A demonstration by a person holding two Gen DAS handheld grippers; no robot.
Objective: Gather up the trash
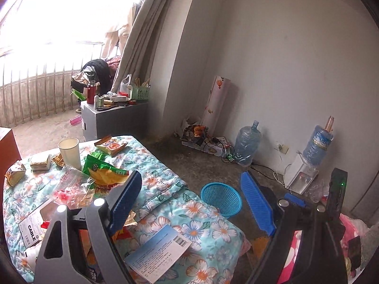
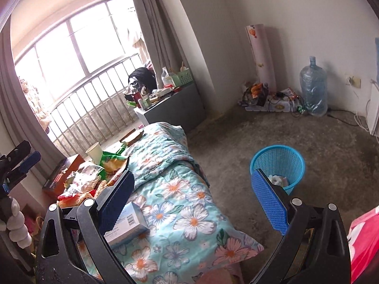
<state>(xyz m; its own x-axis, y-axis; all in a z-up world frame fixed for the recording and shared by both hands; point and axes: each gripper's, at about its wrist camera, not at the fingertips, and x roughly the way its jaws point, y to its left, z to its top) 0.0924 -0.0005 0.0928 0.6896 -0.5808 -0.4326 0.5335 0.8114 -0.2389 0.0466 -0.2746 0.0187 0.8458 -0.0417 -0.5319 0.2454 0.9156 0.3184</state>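
A low table under a floral quilt (image 1: 165, 177) carries the trash: a paper cup (image 1: 69, 152), a green snack bag (image 1: 104, 170), an orange snack packet (image 1: 111, 144), a clear plastic bag (image 1: 71, 184), a cable box (image 1: 33, 224) and a barcoded white box (image 2: 128, 222). A blue mesh basket (image 2: 277, 163) stands on the floor to the right of the table, with some pale scraps inside. My left gripper (image 1: 191, 201) is open and empty above the table's right edge. My right gripper (image 2: 193, 202) is also open and empty over the quilt's near corner.
Concrete floor (image 2: 236, 137) spreads behind the basket. At the wall are a water jug (image 2: 312, 90), a water dispenser (image 1: 300, 175), tangled cables (image 2: 281, 101) and a roll of paper (image 2: 260, 54). A grey cabinet (image 1: 113, 118) with clutter stands by the railing. Pink fabric (image 2: 364, 241) lies near right.
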